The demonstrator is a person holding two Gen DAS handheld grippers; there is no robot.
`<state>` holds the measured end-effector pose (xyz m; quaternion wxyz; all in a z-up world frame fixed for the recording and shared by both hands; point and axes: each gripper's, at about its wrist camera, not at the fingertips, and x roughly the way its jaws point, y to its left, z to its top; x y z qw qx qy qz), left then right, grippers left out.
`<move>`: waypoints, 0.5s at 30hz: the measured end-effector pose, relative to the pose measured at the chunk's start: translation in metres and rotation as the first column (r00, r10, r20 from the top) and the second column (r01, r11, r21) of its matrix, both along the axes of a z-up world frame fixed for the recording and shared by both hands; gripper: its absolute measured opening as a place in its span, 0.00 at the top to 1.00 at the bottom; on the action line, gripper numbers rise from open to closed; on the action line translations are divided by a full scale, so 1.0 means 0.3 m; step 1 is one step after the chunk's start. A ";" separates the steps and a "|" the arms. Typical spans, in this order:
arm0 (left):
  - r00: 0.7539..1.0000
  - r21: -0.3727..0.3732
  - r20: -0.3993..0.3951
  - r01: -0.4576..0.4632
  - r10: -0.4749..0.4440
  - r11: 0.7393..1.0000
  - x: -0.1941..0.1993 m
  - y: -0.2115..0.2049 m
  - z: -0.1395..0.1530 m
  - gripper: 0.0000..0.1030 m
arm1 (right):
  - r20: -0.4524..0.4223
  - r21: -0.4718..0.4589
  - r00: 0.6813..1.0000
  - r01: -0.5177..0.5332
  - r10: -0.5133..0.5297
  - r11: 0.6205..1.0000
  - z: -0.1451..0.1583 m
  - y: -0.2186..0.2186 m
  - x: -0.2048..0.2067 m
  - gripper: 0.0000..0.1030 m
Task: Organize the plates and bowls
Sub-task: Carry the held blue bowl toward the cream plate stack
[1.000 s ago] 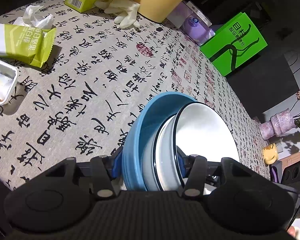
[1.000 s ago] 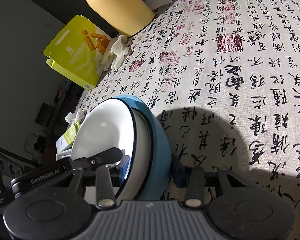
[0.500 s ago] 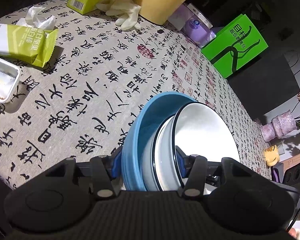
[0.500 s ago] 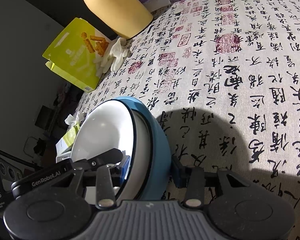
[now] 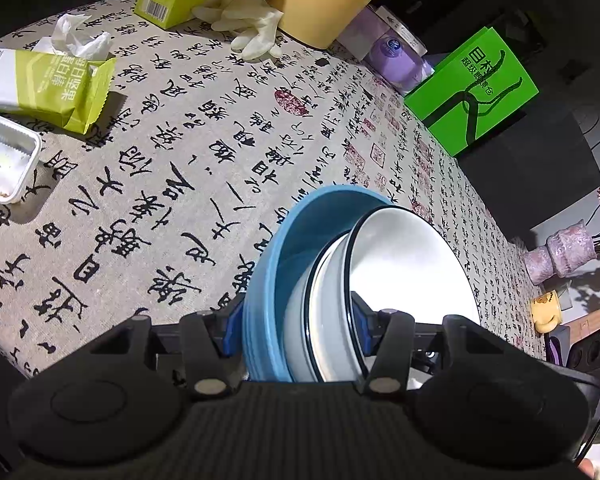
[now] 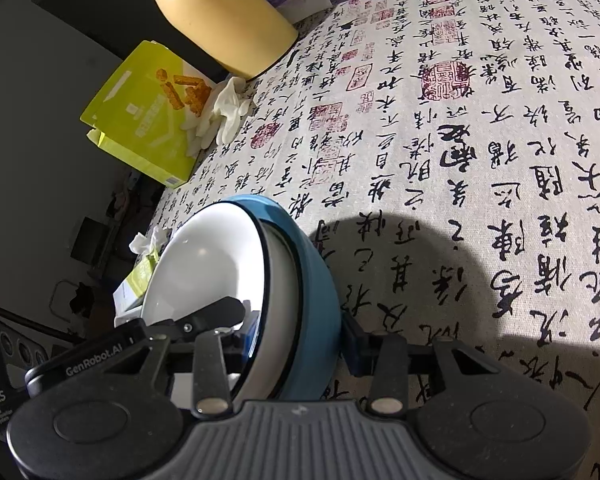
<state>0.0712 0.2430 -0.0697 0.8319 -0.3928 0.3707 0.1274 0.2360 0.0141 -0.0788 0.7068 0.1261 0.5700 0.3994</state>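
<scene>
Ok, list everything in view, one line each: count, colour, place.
blue bowl: one, outermost of the nested stack, held on edge.
white bowls: two, black-rimmed, nested inside it.
tablecloth: one, beige with black script.
jug: one, yellow, far edge.
snack box: one, yellow-green, beside jug.
glove: white, by the box.
tissue pack: one, green and white, left.
tray: one, clear, left edge.
bag: one, green, right.
left hand-held gripper: black, clamping stack.
right hand-held gripper: black, clamping stack.

Both wrist views angle down, close, seemingly sharing the stacked bowls [image 5: 364, 280].
</scene>
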 end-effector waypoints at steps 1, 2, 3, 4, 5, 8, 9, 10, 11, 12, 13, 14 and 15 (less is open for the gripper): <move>1.000 0.001 0.000 0.000 0.000 1.000 0.001 -0.001 0.000 0.50 | 0.000 0.001 1.000 0.001 -0.001 1.000 0.000 -0.004 0.000 0.61; 1.000 0.002 0.001 0.000 0.000 1.000 0.003 -0.002 0.001 0.50 | 0.000 0.002 1.000 0.001 -0.001 1.000 0.001 -0.005 0.001 0.61; 1.000 0.004 0.002 0.001 -0.001 1.000 0.004 -0.003 0.003 0.50 | 0.001 0.003 1.000 0.002 -0.002 1.000 0.002 -0.006 0.000 0.61; 1.000 0.004 0.002 0.002 -0.002 1.000 0.006 -0.004 0.004 0.50 | 0.002 0.004 1.000 0.003 -0.003 1.000 0.004 -0.008 0.000 0.61; 1.000 0.005 0.003 0.004 -0.004 1.000 0.007 -0.004 0.005 0.50 | 0.003 0.004 1.000 0.003 -0.003 1.000 0.005 -0.008 0.000 0.61; 1.000 0.007 0.004 0.006 -0.006 1.000 0.011 -0.008 0.008 0.50 | 0.004 0.006 1.000 0.004 -0.004 1.000 0.008 -0.012 0.000 0.61; 1.000 0.009 0.004 0.006 -0.006 1.000 0.011 -0.011 0.010 0.50 | 0.005 0.007 1.000 0.005 -0.005 1.000 0.010 -0.015 0.000 0.61; 1.000 0.009 0.005 0.006 -0.006 1.000 0.011 -0.012 0.011 0.50 | 0.006 0.009 1.000 0.005 -0.005 1.000 0.012 -0.017 0.000 0.61; 1.000 0.010 0.007 0.007 -0.007 1.000 0.012 -0.013 0.013 0.50 | 0.008 0.010 1.000 0.005 -0.005 1.000 0.015 -0.020 -0.001 0.61; 1.000 0.011 0.008 0.007 -0.007 1.000 0.012 -0.014 0.014 0.50 | 0.009 0.011 1.000 0.005 -0.006 1.000 0.017 -0.022 -0.001 0.61; 1.000 0.013 0.009 0.007 -0.007 1.000 0.012 -0.017 0.016 0.50 | 0.010 0.012 1.000 0.006 -0.006 1.000 0.019 -0.023 -0.001 0.61; 1.000 0.014 0.009 0.007 -0.008 1.000 0.012 -0.018 0.017 0.50 | 0.011 0.014 1.000 0.007 -0.007 1.000 0.020 -0.026 -0.001 0.61; 1.000 0.014 0.009 0.008 -0.008 1.000 0.013 -0.019 0.018 0.50 | 0.010 0.015 1.000 0.008 -0.008 1.000 0.021 -0.028 -0.002 0.61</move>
